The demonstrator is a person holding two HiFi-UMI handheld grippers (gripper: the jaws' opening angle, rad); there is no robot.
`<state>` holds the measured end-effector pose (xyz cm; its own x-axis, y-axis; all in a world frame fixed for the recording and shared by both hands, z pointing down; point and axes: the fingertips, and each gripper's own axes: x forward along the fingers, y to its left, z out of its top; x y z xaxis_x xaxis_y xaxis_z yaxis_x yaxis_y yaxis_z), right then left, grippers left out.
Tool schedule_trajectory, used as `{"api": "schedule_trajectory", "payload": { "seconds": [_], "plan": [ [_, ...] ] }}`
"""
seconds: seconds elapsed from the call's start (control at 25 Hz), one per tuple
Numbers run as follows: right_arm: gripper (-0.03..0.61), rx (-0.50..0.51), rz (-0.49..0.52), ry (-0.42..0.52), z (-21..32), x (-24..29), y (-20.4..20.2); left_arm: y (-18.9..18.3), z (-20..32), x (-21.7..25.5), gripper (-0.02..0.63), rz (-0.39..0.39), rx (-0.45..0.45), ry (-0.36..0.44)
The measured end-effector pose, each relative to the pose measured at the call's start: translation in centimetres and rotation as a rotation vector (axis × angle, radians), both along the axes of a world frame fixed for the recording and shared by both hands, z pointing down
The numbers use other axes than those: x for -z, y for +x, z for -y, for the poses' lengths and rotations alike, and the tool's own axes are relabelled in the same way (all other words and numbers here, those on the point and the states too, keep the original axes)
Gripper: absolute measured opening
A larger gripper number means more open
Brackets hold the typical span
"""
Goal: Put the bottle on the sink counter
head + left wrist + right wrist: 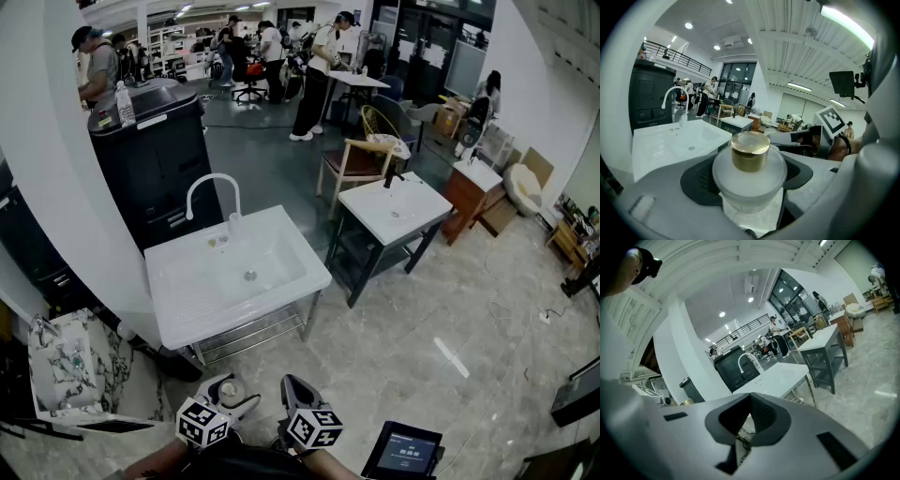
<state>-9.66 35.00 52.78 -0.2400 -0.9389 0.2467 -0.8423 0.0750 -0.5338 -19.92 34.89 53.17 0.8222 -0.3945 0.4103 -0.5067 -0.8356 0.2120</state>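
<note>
A frosted bottle point(749, 180) with a gold cap point(750, 151) sits upright between the jaws of my left gripper point(750, 176), whose dark pads press on both its sides. In the head view the bottle point(230, 391) and left gripper point(226, 395) are low at the bottom edge, well short of the white sink counter point(183, 323). My right gripper point(292, 384) is beside it on the right, shut with nothing in it; its pads point(761, 414) meet at the tip. The sink counter point(649, 145) lies ahead to the left, with its curved faucet point(212, 184).
A second white sink table point(427, 211) stands to the right of the first. Behind the sink are a black cabinet point(150, 150) and a wooden chair point(361, 155). A patterned seat point(70, 361) is at left, a small screen point(403, 452) at the bottom. People stand far back.
</note>
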Motion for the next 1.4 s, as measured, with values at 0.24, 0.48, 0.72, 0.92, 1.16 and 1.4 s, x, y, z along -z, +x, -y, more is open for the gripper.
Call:
{"api": "schedule_trajectory", "payload": {
  "seconds": [0.24,0.48,0.72,0.92,1.16,1.4],
  "plan": [
    [-0.005,0.045,-0.011,-0.011,-3.5,-0.4,-3.2,-1.6,-4.1,-0.6,0.344,-0.005,-0.004,-0.029],
    [-0.005,0.068,0.017,0.01,-3.6,0.8,-4.2,-3.1,-3.9,-0.2,0.344,-0.019,0.034,-0.027],
    [-0.005,0.049,-0.013,0.048,-4.9,2.2,-2.4,-1.6,-4.1,1.2,0.344,-0.057,0.044,0.008],
    [-0.005,0.049,-0.005,0.023,-6.5,1.1,-1.0,-0.6,-5.1,0.9,0.344,-0.103,0.057,-0.016],
    [-0.005,0.024,-0.027,0.026,-6.4,1.4,1.1,1.1,-5.0,0.5,0.344,-0.071,0.043,-0.018],
    [-0.005,-0.017,-0.02,0.009,-4.8,0.2,3.3,3.6,-3.0,-0.6,0.344,-0.043,-0.001,-0.02]
  ]
}}
